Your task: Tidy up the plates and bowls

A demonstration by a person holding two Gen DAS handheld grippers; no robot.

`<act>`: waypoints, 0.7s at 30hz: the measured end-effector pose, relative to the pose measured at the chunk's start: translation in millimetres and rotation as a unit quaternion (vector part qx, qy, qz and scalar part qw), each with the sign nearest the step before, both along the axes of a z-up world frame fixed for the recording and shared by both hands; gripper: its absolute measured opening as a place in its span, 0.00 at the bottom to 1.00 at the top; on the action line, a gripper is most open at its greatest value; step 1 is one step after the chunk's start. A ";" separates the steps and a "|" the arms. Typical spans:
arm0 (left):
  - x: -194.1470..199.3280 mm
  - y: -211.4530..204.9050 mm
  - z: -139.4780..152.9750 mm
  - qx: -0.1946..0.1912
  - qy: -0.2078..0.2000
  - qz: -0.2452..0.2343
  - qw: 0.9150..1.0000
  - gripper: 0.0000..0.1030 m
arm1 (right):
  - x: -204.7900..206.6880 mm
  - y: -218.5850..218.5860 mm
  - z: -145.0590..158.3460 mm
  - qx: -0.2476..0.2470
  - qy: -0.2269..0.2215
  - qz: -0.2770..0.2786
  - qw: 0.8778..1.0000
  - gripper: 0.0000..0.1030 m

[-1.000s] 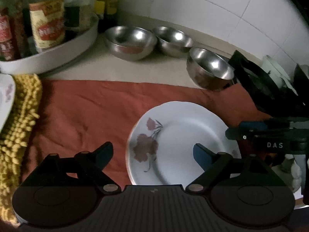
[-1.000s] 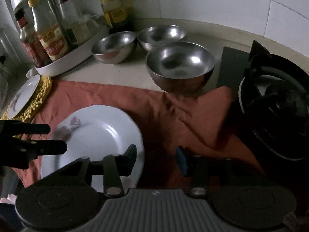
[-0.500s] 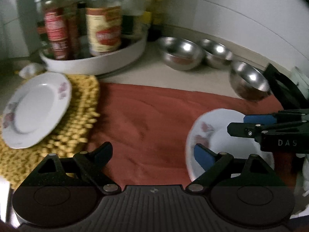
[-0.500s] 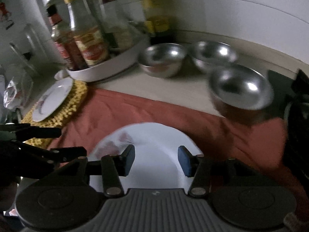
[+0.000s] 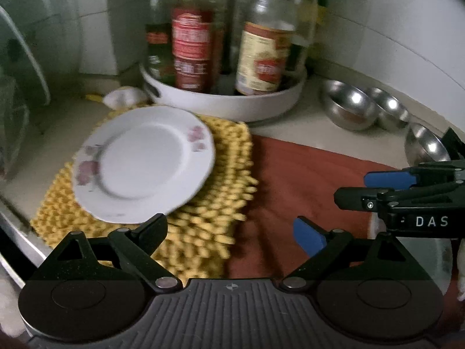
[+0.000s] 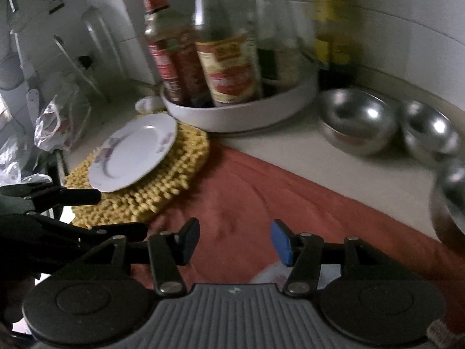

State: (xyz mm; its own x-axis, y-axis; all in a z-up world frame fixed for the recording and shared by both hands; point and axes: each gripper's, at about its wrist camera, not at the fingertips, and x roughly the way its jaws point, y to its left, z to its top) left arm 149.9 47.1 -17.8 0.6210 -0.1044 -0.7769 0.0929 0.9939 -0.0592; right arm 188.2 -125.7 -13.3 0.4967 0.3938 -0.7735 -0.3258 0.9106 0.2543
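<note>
1. Yellow mat (image 5: 186,218) is carrying a plate (image 5: 142,163); the left gripper (image 5: 229,229) is hovering wide open, empty, risking a knock against the bottles (image 5: 261,55).
2. Steel bowls (image 6: 357,122) are sitting right; the right gripper (image 6: 235,240), having just been opening, is gaping empty, a second plate (image 6: 270,274) peeking beneath.

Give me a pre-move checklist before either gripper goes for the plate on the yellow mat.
1. Left gripper open, nothing between its fingers: ok.
2. Right gripper open and empty, jaws just been opening: ok.
3. Floral plate lying flat on the yellow mat, nothing on it: ok.
4. Bottle tray apart from the plate's far rim: cannot tell, blurred.
5. Three steel bowls out of the path to the plate: ok.
6. Second plate on the red cloth: cannot tell, mostly hidden.
</note>
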 end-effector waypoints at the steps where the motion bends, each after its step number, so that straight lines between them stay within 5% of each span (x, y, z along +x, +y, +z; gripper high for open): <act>1: 1.2 6.0 1.4 0.000 -0.002 0.004 1.000 0.94 | 2.4 6.1 0.7 0.000 -0.001 0.004 1.000 0.49; 21: 29.3 87.1 0.3 0.006 -0.005 0.039 0.999 0.95 | 46.2 103.7 3.0 -0.002 -0.017 0.039 0.999 0.50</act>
State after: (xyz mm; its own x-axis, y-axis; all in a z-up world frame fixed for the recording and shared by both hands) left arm 179.2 134.2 -17.6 0.6351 -0.0458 -0.7711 0.0164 0.9988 -0.0459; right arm 234.4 -21.9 -10.3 0.4906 0.4282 -0.7589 -0.4034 0.8836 0.2378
